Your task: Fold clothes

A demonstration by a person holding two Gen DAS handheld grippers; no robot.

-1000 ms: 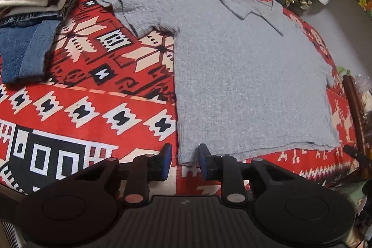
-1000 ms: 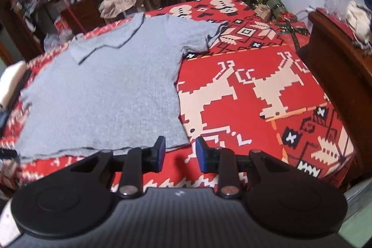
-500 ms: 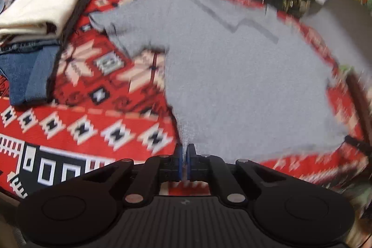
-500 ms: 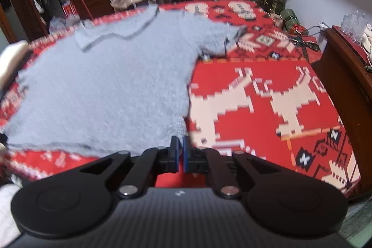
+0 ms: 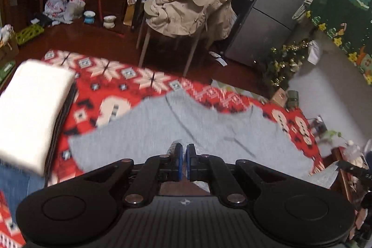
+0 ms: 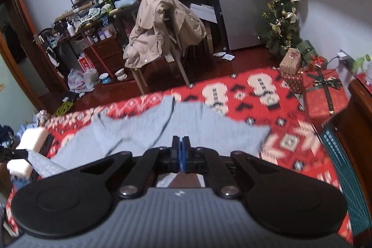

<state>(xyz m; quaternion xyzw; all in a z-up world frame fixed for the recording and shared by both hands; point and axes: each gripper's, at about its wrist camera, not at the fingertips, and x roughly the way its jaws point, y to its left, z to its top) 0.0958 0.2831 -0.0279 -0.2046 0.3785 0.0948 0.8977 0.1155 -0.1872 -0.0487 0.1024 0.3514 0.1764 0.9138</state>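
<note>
Left tongs [image 5: 183, 160]: blue pads pressed together on the near hem of the grey shirt [image 5: 144, 131], with a strip of grey cloth visible between and just behind the pads. Right tongs [image 6: 181, 156]: pads likewise closed tight, gripping the shirt's [image 6: 209, 129] hem at the other corner; grey fabric hangs beneath the tongs. The shirt lies on the bed over a red patterned blanket [image 5: 111, 87], collar end farthest from the cameras, its near edge lifted off the blanket by both tongs; the picture is blurred across the cloth. In the right view the tip of the left tongs shows at the left edge, holding a raised grey corner. Beside the shirt, to its left, a folded white garment [image 5: 32, 108] rests on a stack of dark folded clothes, with blue denim [image 5: 18, 180] below it. Beyond the bed: a chair draped with a beige coat [image 6: 162, 27], a grey refrigerator [image 6: 241, 6], a small decorated Christmas tree [image 6: 282, 22], and wrapped red gifts [image 6: 325, 94] on the floor.
</note>
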